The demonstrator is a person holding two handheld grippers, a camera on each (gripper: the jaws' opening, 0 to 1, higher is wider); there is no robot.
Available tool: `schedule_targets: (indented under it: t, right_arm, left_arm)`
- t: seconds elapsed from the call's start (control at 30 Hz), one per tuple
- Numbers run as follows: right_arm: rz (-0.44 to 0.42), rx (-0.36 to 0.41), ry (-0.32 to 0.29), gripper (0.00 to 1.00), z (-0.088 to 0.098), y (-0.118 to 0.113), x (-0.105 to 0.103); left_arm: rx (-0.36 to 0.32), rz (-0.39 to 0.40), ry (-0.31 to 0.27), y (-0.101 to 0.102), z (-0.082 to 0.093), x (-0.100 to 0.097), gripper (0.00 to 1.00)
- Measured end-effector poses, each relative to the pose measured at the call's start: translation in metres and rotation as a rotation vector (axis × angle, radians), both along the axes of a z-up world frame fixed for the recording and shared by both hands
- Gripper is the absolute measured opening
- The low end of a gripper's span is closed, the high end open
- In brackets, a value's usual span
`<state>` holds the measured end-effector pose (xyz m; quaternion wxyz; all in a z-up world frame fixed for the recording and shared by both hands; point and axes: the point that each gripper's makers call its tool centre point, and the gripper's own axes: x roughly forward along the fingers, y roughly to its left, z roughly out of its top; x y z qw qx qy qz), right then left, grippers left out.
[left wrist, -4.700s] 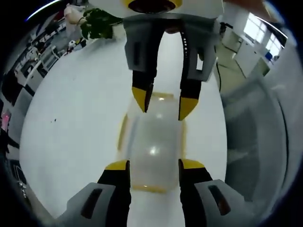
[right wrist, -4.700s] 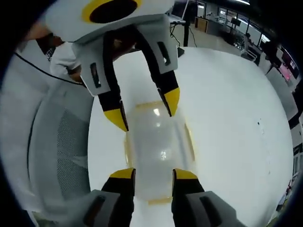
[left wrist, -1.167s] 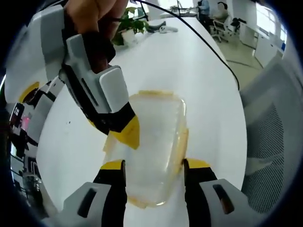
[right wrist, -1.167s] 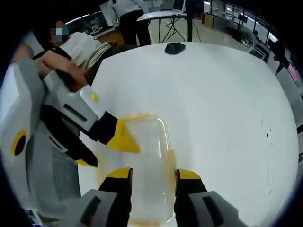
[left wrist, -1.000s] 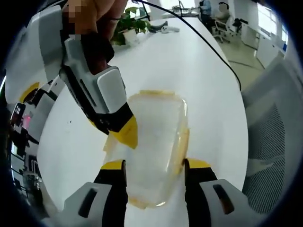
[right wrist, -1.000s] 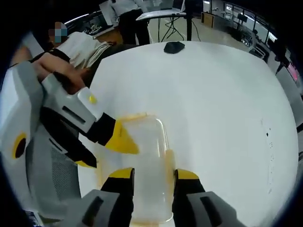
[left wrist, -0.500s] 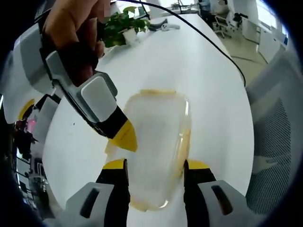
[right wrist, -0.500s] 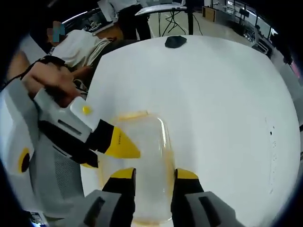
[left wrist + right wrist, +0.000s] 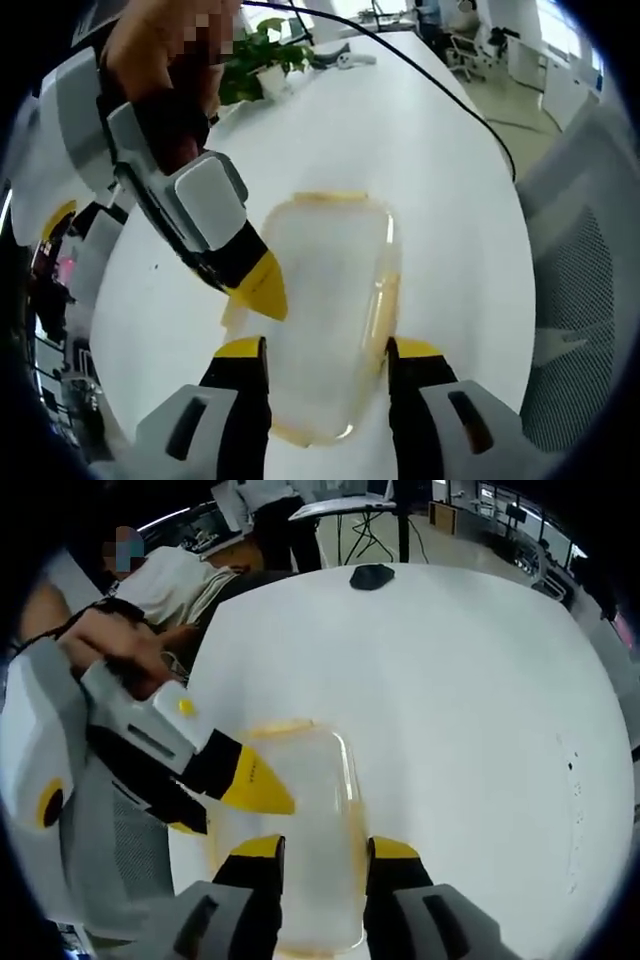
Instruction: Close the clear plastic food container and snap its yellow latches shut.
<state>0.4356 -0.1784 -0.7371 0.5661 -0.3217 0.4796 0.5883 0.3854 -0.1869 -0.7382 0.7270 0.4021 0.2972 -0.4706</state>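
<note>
The clear plastic container (image 9: pixel 325 290) lies on the white table (image 9: pixel 400 140) with its lid down, and yellow latches show at its far end (image 9: pixel 330 197) and right side (image 9: pixel 381 315). My left gripper (image 9: pixel 325 350) is open, with its yellow tips over the container's near end on either side. My right gripper (image 9: pixel 245 285), held by a hand, reaches in from the left, one yellow tip on the container's left edge. In the right gripper view the container (image 9: pixel 305 810) lies between the tips of my open right gripper (image 9: pixel 325 848). The left gripper (image 9: pixel 222 805) slants in from the left.
A potted plant (image 9: pixel 255 65) stands at the table's far end and a black cable (image 9: pixel 440 80) runs across it. A grey mesh chair (image 9: pixel 580 300) is at the right. A black mouse-like object (image 9: pixel 370 577) lies far off, and a person (image 9: pixel 180 580) is beyond the table edge.
4.7 s ago the grippers faced each other over the container's two ends; now each meets the other at an angle by its side. In the last second little has shifted.
</note>
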Motion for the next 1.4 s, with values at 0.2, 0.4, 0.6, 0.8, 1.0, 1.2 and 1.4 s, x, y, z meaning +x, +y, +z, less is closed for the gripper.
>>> schedule_targets:
  t: [0.2, 0.4, 0.6, 0.8, 1.0, 1.2, 1.4]
  right_arm:
    - [0.015, 0.011, -0.028, 0.29, 0.003, 0.0, 0.0]
    - [0.021, 0.036, -0.044, 0.33, 0.005, -0.001, -0.004]
    - [0.022, 0.056, -0.063, 0.39, 0.01, -0.003, -0.006]
    - [0.024, 0.05, -0.081, 0.45, 0.011, -0.013, -0.008]
    - [0.007, 0.062, -0.093, 0.53, 0.014, -0.022, -0.015]
    - [-0.001, 0.069, -0.109, 0.6, 0.015, -0.031, -0.02]
    - [0.003, 0.067, -0.13, 0.65, 0.017, -0.039, -0.025]
  left_arm:
    - [0.0, -0.012, 0.025, -0.001, 0.002, 0.0, 0.44]
    - [-0.016, -0.023, 0.042, 0.0, 0.004, 0.0, 0.45]
    - [-0.018, -0.047, 0.075, -0.001, 0.005, -0.004, 0.45]
    - [-0.028, -0.054, 0.086, -0.001, 0.01, -0.002, 0.51]
    - [-0.015, -0.055, 0.089, 0.004, 0.011, 0.001, 0.55]
    - [-0.005, -0.057, 0.096, 0.01, 0.011, 0.004, 0.6]
    - [-0.008, -0.052, 0.113, 0.015, 0.011, 0.006, 0.65]
